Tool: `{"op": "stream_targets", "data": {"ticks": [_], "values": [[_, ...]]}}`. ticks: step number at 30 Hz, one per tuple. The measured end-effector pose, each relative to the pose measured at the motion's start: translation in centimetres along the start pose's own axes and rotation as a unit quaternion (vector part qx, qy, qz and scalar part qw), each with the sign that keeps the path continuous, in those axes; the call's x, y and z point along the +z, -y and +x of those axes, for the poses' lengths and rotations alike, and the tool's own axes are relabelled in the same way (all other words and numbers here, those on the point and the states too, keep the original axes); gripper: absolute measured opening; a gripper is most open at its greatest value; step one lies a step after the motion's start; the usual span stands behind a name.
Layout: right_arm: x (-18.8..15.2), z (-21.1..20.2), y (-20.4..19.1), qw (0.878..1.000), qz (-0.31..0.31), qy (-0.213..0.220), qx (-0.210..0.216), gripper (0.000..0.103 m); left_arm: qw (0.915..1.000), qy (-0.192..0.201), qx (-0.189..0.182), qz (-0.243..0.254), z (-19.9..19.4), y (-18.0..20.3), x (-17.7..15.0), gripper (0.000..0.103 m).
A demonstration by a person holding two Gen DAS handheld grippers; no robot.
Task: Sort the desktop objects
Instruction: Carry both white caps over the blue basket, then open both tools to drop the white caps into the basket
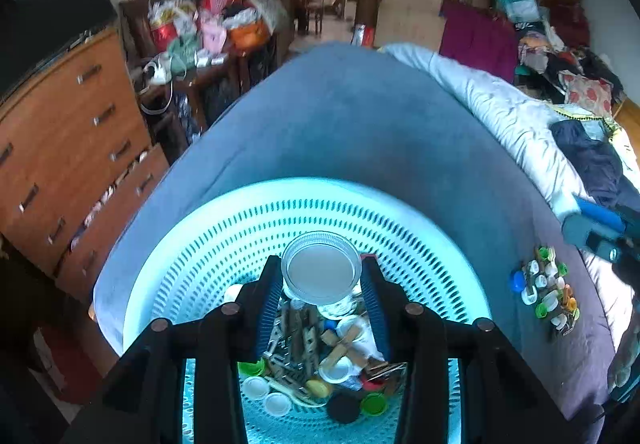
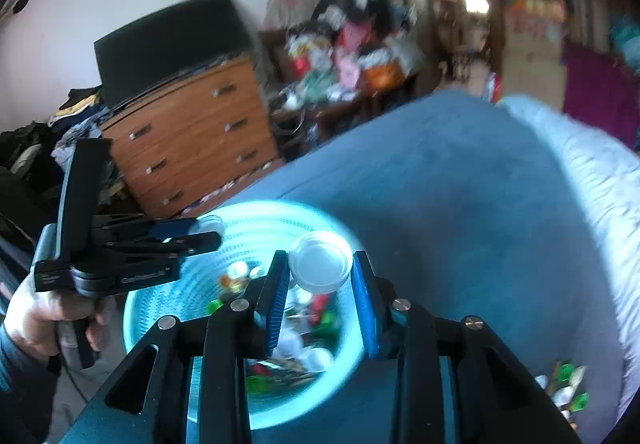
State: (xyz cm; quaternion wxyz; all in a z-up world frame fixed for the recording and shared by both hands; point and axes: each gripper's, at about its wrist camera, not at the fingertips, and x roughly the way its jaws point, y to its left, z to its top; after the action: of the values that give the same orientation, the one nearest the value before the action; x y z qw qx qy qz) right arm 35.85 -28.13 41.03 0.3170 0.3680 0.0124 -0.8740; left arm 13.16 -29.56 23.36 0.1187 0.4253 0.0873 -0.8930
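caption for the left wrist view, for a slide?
Left gripper holds a clear lid above a perforated basket of caps and clothespins.

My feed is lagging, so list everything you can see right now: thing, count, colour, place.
basket: one, pale turquoise, on blue bedspread
mixed bottle caps and clothespins: many, assorted, inside basket
small pile of caps: one, mixed colours, on bedspread right of basket
bedspread: one, blue
chest of drawers: one, brown wood, left of bed
clear lids: two, one in each gripper
left hand-held gripper: shut on a lid
right hand-held gripper: shut on a lid
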Motion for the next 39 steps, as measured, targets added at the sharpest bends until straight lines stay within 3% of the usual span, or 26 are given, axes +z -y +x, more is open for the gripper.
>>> {"op": "stream_targets", "data": {"ticks": [5, 11, 21, 22, 25, 34, 39], "values": [[0.0, 1.7, -0.7, 1.0, -0.012, -0.024, 0.009, 0.03, 0.9999, -0.007, 0.008, 0.004, 0.5, -1.5, -0.4, 0.041], [0.1, 2.5, -1.2, 0.999, -0.015, -0.026, 0.011, 0.03, 0.9997, 0.0, 0.023, 0.011, 0.1, -0.4, -1.4, 0.041], [-0.4, 3.5, -2.1, 0.999, -0.03, -0.032, 0.015, 0.033, 0.9967, 0.034, 0.07, 0.026, 0.1, 1.1, -1.8, 0.042], [-0.4, 3.6, -2.2, 0.999, -0.031, -0.031, 0.015, 0.034, 0.9955, 0.041, 0.082, 0.024, -0.2, 1.0, -1.9, 0.044], [-0.4, 4.0, -2.7, 0.999, -0.039, -0.03, 0.015, 0.057, 0.993, 0.061, 0.098, 0.02, -1.0, 0.9, -1.9, 0.054], [-0.4, 3.8, -3.0, 0.999, -0.041, -0.02, 0.012, 0.059, 0.9797, 0.12, 0.155, 0.041, -4.0, 1.6, -2.2, 0.054], [-0.4, 2.4, -3.3, 0.999, -0.044, 0.006, 0.003, 0.067, 0.9724, 0.155, 0.167, 0.051, -5.7, 2.4, -2.4, 0.057]]}}
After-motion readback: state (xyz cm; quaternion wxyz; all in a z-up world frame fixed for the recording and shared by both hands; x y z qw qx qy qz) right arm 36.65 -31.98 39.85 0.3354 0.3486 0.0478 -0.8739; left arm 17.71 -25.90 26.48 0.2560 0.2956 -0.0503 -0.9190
